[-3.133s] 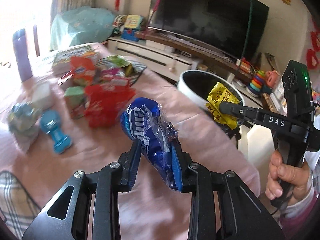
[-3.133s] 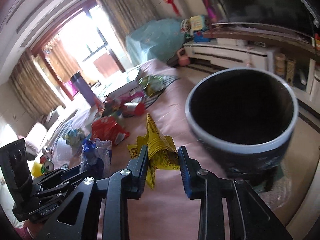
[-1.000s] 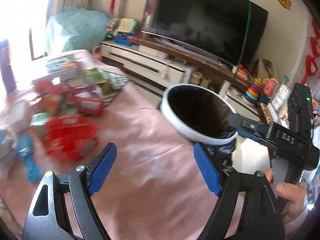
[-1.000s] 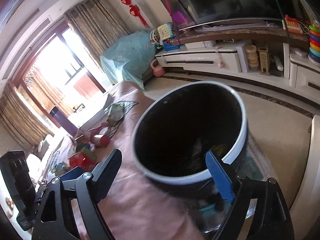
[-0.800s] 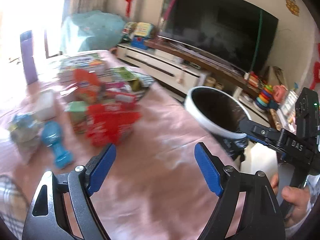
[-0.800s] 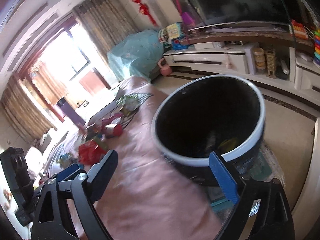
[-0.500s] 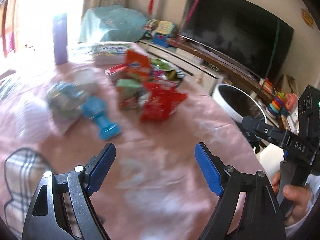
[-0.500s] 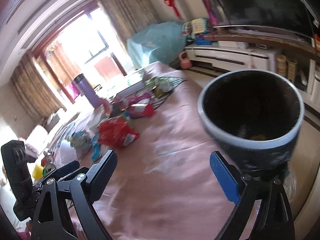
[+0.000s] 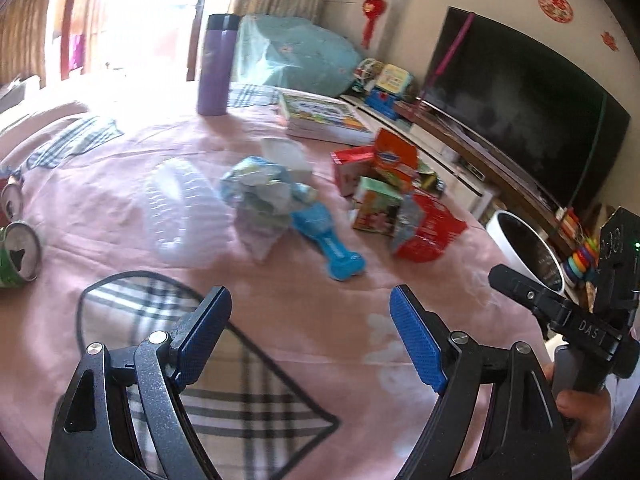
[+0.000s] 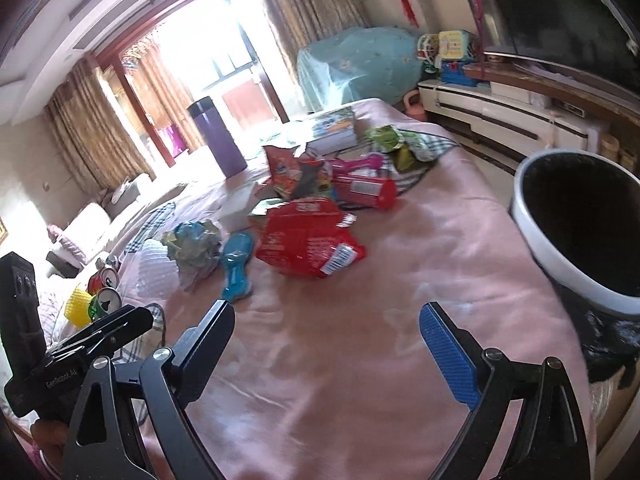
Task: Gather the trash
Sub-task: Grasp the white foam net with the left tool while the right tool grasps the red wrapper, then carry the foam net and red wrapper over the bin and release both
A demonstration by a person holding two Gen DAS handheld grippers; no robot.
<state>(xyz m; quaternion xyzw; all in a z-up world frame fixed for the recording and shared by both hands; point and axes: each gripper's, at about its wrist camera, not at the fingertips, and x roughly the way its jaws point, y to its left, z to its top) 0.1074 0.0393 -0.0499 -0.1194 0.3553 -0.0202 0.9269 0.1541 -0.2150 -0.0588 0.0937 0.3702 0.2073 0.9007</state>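
My left gripper (image 9: 310,304) hangs open and empty over the pink tablecloth (image 9: 320,320). Ahead of it lie a crumpled blue-green wrapper (image 9: 260,192), a blue dumbbell toy (image 9: 332,244) and a red snack bag (image 9: 432,232). My right gripper (image 10: 326,314) is open and empty too, with the red snack bag (image 10: 304,240) straight ahead. The black bin with a white rim (image 10: 532,240) stands at the table's right edge; in the left wrist view the bin (image 9: 500,224) sits far right, behind the right gripper's finger (image 9: 520,288).
A clear plastic container (image 9: 180,208) and drink cans (image 9: 18,256) lie left. Cartons (image 9: 376,204), an orange bag (image 9: 394,160), a book (image 9: 324,116) and a purple bottle (image 9: 216,64) stand farther back. A red tube (image 10: 364,190) lies behind the snack bag.
The blue and yellow wrappers once held are gone from both grippers, and both now stand open. Both have swung left, away from the bin and back toward the litter on the table.
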